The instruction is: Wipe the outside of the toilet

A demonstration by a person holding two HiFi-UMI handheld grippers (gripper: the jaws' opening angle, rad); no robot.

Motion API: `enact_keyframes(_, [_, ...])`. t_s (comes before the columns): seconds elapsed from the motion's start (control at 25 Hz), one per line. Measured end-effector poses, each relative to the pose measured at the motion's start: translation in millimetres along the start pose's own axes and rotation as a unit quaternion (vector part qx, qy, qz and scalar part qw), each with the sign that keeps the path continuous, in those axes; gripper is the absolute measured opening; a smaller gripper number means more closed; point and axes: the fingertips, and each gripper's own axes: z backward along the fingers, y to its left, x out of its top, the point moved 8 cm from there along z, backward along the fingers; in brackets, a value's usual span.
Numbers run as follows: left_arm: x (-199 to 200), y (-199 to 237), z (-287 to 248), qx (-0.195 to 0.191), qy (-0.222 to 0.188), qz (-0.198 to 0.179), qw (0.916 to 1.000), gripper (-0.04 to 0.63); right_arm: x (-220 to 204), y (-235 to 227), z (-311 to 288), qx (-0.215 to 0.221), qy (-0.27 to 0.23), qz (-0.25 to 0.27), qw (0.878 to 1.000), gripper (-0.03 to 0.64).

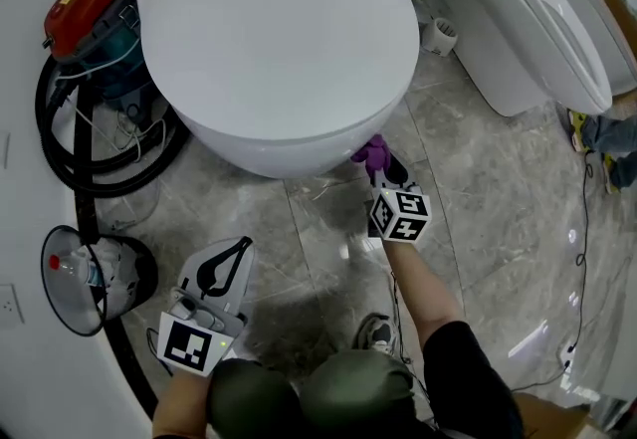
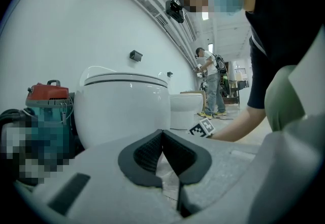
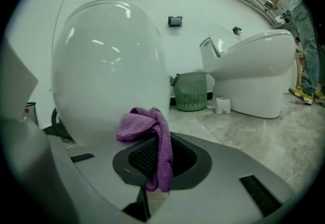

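purple cloth (image 3: pixel 146 125) is hanging clamped in right gripper (image 3: pixel 155 159) by toilet (image 1: pixel 279 39), loosely bunched, risking slipping mid-wipe; left gripper (image 2: pixel 162 139) closed, empty.

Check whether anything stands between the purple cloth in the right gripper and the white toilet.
Nothing visible does. The purple terry cloth, clamped in the right gripper, sits beside the lower wall of the glossy white toilet bowl.

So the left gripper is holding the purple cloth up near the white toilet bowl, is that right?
Not quite: it is the right gripper that holds the purple cloth near the white toilet bowl, as the right gripper view shows. The left gripper is shut on nothing.
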Motion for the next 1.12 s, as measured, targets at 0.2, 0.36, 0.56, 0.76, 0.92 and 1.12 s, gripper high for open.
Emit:
enact_keyframes(0.2, [0, -2, -1, -0.003, 0.006, -0.004, 1.0000, 0.003, 14, -15, -26, -0.031, 0.015, -0.001, 0.999, 0.041])
enact_keyframes(0.36, [-1, 1, 0, 0.000, 0.008, -0.006, 0.9999, 0.003, 12, -14, -29, -0.036, 0.017, -0.013, 0.999, 0.041])
enact_keyframes(0.56, [0, 1, 1, -0.002, 0.006, -0.015, 0.9999, 0.003, 7, -12, -10, -0.037, 0.019, -0.029, 0.999, 0.042])
enact_keyframes(0.76, [-4, 5, 3, 0.002, 0.000, -0.003, 1.0000, 0.003, 3, 4, 20, -0.028, 0.013, -0.055, 0.998, 0.042])
enact_keyframes(0.92, [-1, 11, 8, 0.005, -0.018, 0.010, 0.9998, 0.003, 3, 27, 56, 0.012, 0.010, -0.040, 0.999, 0.041])
enact_keyframes(1.12, [6, 14, 12, 0.003, -0.015, -0.013, 0.9998, 0.003, 15, 52, 103, 0.073, 0.018, -0.018, 0.997, 0.041])
